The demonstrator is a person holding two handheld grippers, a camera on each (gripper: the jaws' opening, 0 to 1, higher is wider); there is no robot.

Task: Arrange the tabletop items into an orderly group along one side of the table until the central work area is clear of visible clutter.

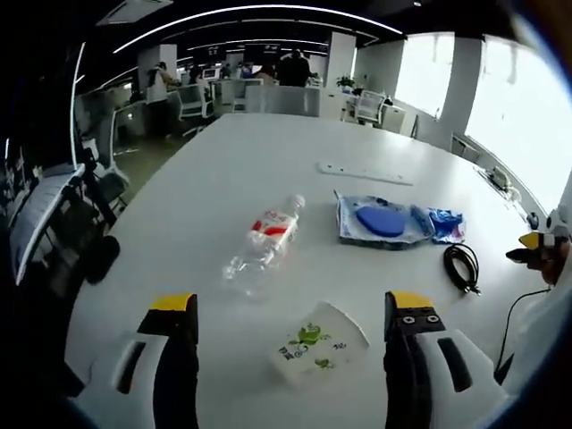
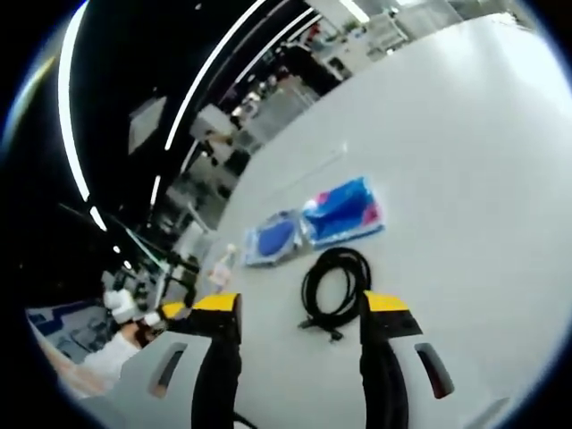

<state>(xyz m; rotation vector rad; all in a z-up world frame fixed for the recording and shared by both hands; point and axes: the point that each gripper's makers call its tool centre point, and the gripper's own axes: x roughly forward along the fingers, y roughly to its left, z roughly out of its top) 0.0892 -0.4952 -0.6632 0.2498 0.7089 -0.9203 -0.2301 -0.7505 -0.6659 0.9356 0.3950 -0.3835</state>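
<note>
Both tongs, left [image 1: 290,326] and right [image 2: 302,317], gape wide and empty (over the white worktop [image 1: 223,179]); a clear plastic bottle [image 1: 264,243] lies beside a coiled black cable [image 2: 336,288].

In the left gripper view a small packet [image 1: 319,343] lay nearest on the table [image 1: 223,170], with a bottle [image 1: 264,243] on its side just beyond it. To the bottle's right sat a pouch [image 1: 380,220] with a wrapper [image 1: 442,222] touching its right end, a coiled cable [image 1: 462,265] lay nearer than the wrapper, and a flat strip [image 1: 365,172] lay farther back.

Open-plan office: long white table [image 1: 232,179], desks, office chairs [image 1: 371,105].
</note>
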